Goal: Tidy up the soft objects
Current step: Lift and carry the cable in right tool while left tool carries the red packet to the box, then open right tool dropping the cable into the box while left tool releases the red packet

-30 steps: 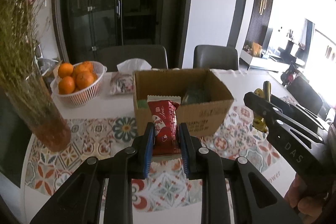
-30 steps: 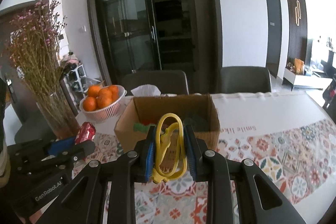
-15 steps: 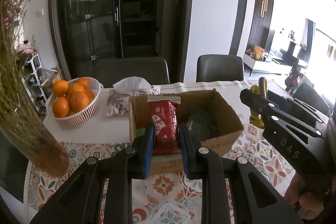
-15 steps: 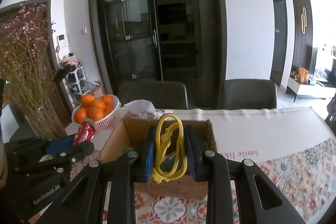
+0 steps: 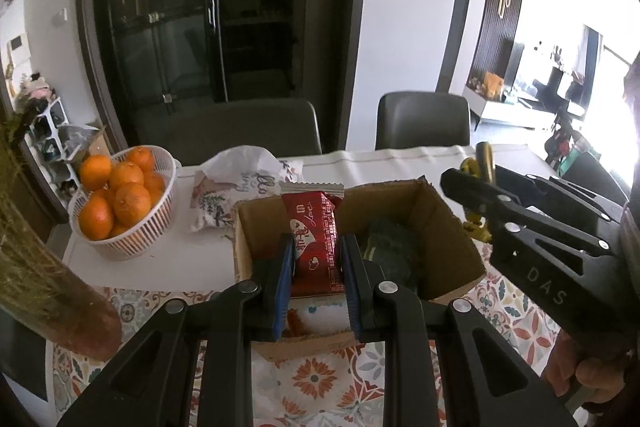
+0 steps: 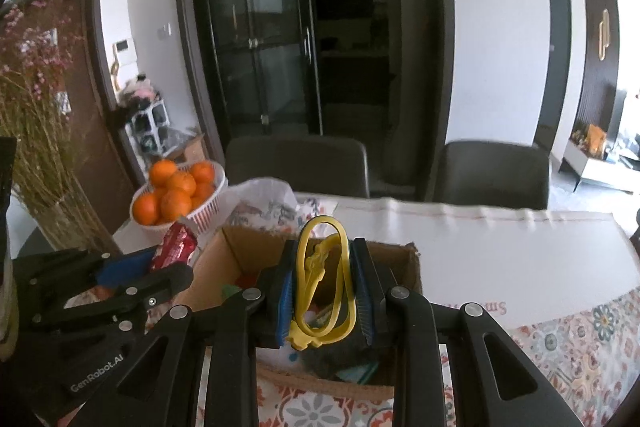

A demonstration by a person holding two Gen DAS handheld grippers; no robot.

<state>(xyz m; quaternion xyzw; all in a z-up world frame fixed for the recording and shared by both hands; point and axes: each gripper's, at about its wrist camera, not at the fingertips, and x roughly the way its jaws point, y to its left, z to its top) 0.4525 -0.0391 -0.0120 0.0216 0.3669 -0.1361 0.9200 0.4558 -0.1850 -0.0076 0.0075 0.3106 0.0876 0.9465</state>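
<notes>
Packet (image 5: 315, 239), red with white hearts, stands upright over cardboard box (image 5: 448, 223).

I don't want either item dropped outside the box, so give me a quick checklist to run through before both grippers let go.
1. Left gripper clamped on the red snack packet: ok.
2. Right gripper clamped on the yellow looped item: ok.
3. Cardboard box open at the top: ok.
4. Packet over the box opening: ok, it shows against the box's inside in the left view.
5. Yellow item over the opening: ok, it is in front of the box's interior in the right view.
6. Room left inside: cannot tell; a dark green item and other pieces already lie in there.
</notes>
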